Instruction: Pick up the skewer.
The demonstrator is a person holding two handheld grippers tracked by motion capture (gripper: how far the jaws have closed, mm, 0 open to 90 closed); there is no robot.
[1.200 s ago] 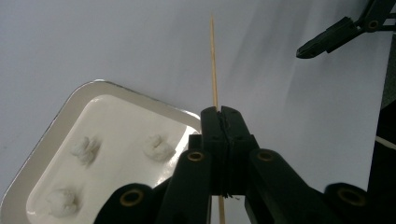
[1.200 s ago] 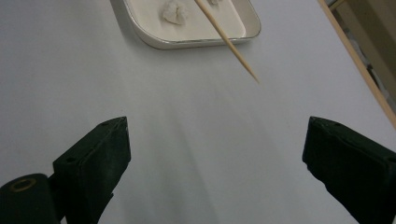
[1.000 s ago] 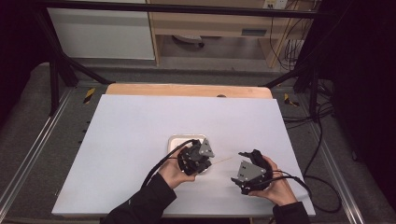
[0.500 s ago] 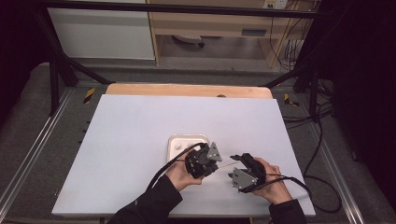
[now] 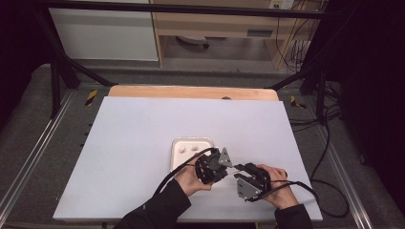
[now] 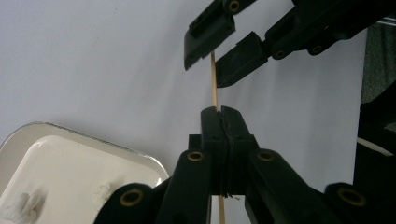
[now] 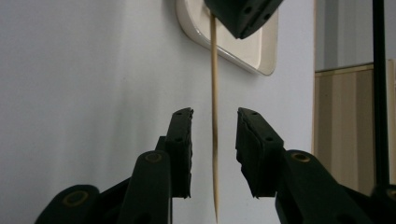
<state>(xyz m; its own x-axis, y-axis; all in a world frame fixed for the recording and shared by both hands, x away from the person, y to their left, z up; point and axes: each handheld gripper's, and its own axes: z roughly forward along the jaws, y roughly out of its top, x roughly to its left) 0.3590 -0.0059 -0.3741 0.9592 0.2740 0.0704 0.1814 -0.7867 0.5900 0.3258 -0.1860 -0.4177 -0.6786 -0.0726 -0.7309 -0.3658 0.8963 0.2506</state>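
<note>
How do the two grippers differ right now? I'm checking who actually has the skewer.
The left gripper is shut on the wooden skewer; the right gripper has just been closing, its jaws still apart around it without touching. The left sits beside the white tray, the right farther off. Both point at each other.

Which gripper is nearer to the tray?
Left. The left gripper, shut on the skewer, sits at the tray's near right corner; the right gripper is farther right, apart from it.
</note>
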